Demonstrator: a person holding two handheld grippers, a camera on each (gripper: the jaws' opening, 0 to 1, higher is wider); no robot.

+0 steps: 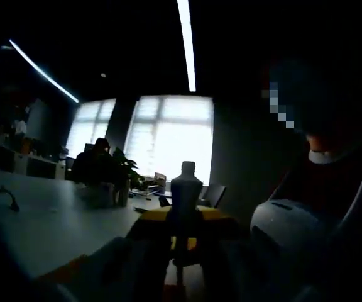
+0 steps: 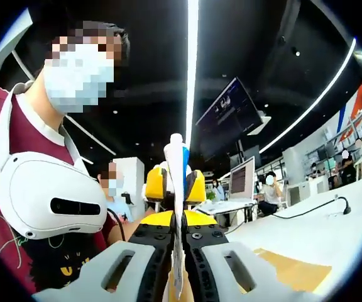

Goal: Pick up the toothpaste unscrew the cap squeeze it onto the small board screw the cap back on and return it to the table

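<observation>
The toothpaste tube (image 2: pixel 176 165) stands upright and edge-on in the right gripper view, white with a blue patch. My right gripper (image 2: pixel 178 264) is shut on its lower part. The yellow parts of my left gripper (image 2: pixel 156 183) flank the tube just behind. In the dim left gripper view the tube (image 1: pixel 185 195) rises from between the jaws of my left gripper (image 1: pixel 181 258), its narrow neck on top. I cannot tell whether the cap is on. A tan small board (image 2: pixel 288 267) lies on the white table (image 2: pixel 338 236) at the lower right.
A person in a dark red top, with a white headset (image 2: pixel 46 198) hanging at the chest, stands close behind the tube. A monitor (image 2: pixel 241 179) and a black cable (image 2: pixel 313 207) sit on the table. Across the table (image 1: pixel 55 220) a seated person (image 1: pixel 96 165) and a plant (image 1: pixel 128 168) face bright windows.
</observation>
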